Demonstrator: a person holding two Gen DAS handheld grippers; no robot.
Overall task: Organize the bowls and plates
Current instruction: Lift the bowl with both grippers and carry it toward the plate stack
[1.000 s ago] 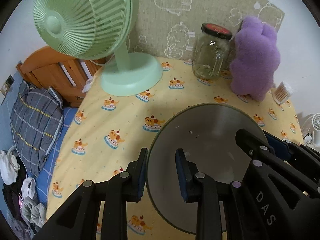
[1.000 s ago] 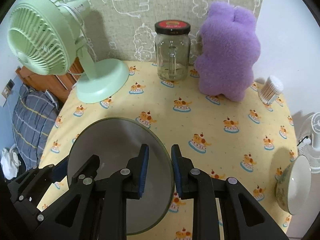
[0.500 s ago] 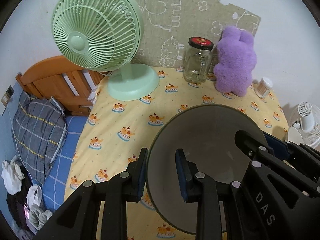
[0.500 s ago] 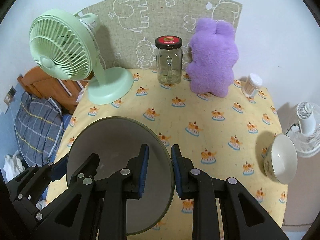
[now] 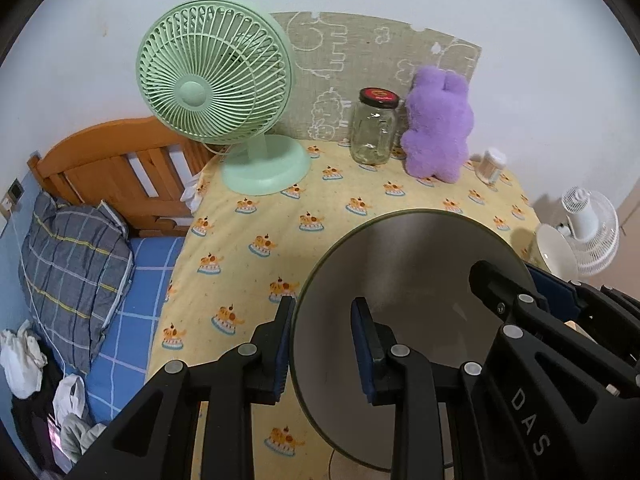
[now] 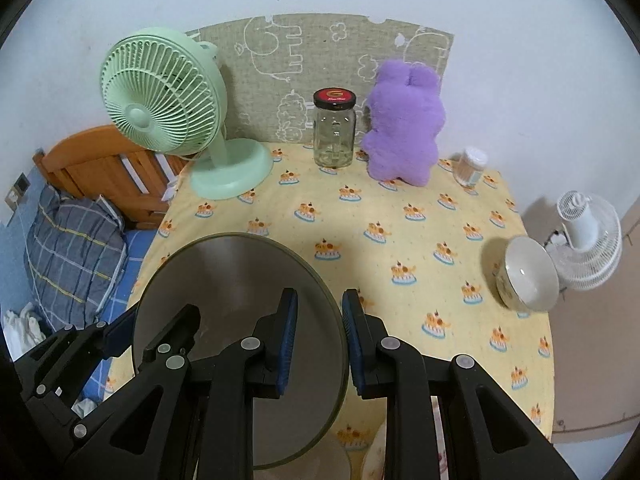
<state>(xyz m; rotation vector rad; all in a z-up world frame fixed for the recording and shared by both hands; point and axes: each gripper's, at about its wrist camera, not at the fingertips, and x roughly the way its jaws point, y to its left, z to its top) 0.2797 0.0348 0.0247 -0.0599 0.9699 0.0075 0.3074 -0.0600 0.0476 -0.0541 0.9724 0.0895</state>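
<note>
Plate (image 5: 404, 280) between both clamped grippers

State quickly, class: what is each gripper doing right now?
Left gripper: shut on the left rim of the grey plate.
Right gripper: shut on the same plate's right rim.

A desk (image 6: 400, 248) draped in yellow cloth printed with little cakes carries a mint-green plastic table fan (image 6: 224, 172) at its back left, a clear glass jar with a black-and-red lid (image 6: 334, 132) beside a purple plush bunny (image 6: 404, 132), a small round clear tub of cotton swabs (image 6: 471, 166), and a white ceramic bowl (image 6: 526, 274) at the right edge.
</note>
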